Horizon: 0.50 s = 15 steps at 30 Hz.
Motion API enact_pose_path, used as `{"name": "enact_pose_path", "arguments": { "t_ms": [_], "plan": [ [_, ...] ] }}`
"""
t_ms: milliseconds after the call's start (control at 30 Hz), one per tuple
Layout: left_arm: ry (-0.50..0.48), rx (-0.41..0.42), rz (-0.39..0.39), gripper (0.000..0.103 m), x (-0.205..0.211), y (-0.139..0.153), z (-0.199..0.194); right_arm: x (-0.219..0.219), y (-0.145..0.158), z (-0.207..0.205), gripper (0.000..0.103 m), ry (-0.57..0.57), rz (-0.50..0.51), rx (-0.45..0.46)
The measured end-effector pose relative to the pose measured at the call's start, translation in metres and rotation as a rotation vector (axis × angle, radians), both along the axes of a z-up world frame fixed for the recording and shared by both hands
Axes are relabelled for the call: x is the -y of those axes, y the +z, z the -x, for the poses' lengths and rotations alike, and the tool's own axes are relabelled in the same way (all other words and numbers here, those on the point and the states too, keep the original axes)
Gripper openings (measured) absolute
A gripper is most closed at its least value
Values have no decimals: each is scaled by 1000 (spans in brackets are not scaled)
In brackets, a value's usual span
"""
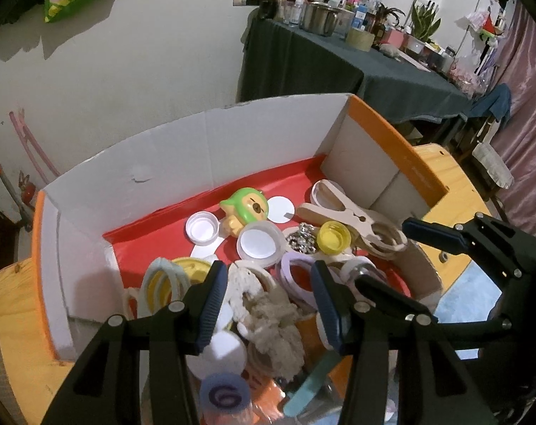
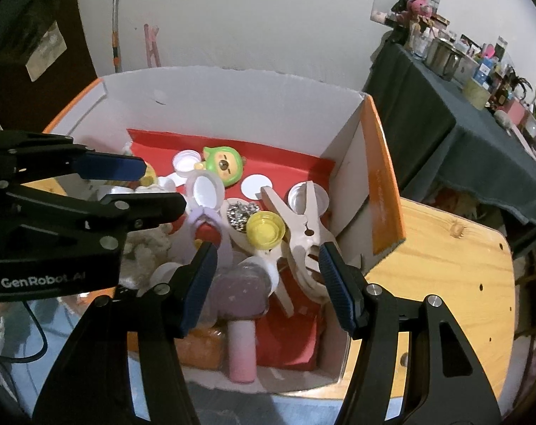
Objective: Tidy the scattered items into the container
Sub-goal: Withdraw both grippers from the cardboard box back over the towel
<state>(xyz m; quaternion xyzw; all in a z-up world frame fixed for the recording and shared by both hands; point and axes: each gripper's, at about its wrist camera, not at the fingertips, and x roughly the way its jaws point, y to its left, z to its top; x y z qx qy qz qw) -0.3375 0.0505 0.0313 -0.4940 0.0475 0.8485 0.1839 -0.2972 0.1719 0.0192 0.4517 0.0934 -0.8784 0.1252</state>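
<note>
In box [image 2: 385, 177], clothespin [image 2: 305, 230] flat, jaws toward right tool [image 2: 268, 276].

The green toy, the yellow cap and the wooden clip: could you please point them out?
green toy [image 1: 246, 206], left wrist view, its face.
yellow cap [image 1: 334, 236], left wrist view, its hollow.
wooden clip [image 2: 305, 228], right wrist view, its hinge.
</note>
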Motion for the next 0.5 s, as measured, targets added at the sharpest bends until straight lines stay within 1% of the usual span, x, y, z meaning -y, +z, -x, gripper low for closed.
{"name": "enact_pose_path", "arguments": {
  "t_ms": [267,500],
  "plan": [
    [-7,-46,-7,52,6,18,-35,1,19,-35,58,14,19,-39],
    [2,-117,-2,52,14,38,-76,-1,35,-66,58,17,30,-73]
  ]
}}
